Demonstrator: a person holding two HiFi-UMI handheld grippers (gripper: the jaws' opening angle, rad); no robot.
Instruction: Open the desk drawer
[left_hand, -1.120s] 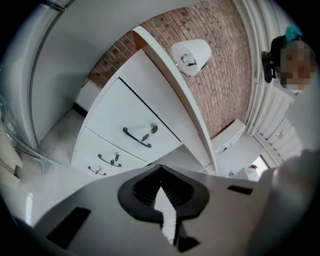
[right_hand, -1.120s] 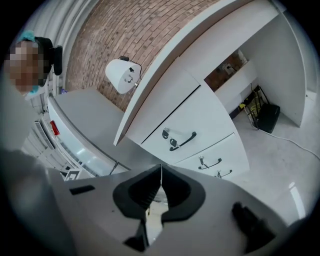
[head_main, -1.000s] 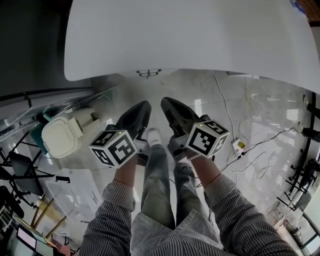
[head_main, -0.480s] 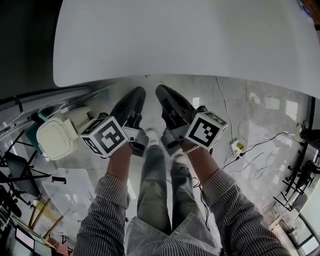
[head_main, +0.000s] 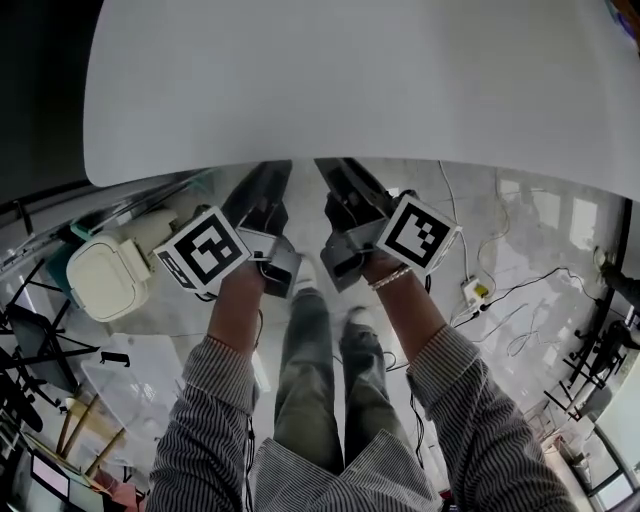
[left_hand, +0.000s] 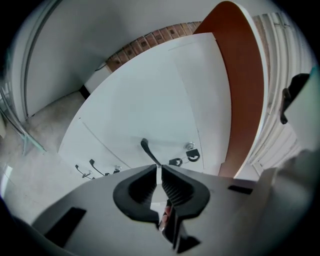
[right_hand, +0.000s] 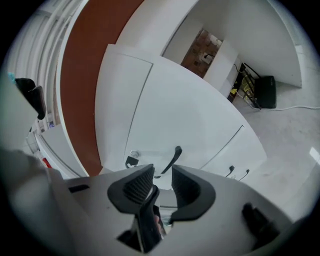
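The white desk top (head_main: 350, 80) fills the top of the head view, and the tips of both grippers are hidden under its near edge. The white drawer front (left_hand: 150, 110) carries a black handle (left_hand: 147, 150) and a key (left_hand: 191, 155) in its lock. My left gripper (left_hand: 159, 175) is shut and empty, pointing at that handle from a short way off. My right gripper (right_hand: 162, 177) has just been opening. It stands open with nothing between its pads, and the same handle (right_hand: 173, 159) shows beyond the gap.
More small black handles (left_hand: 92, 167) sit on the fronts beside this one. A brown panel (left_hand: 245, 90) stands beside the drawer unit. On the floor are a white bin (head_main: 100, 275) at the left, a clear box (head_main: 140, 385), and a power strip (head_main: 475, 292) with cables at the right.
Both grippers have moved forward toward the desk, side by side. Their black jaw tips, fully visible before, are now under the desk's edge.
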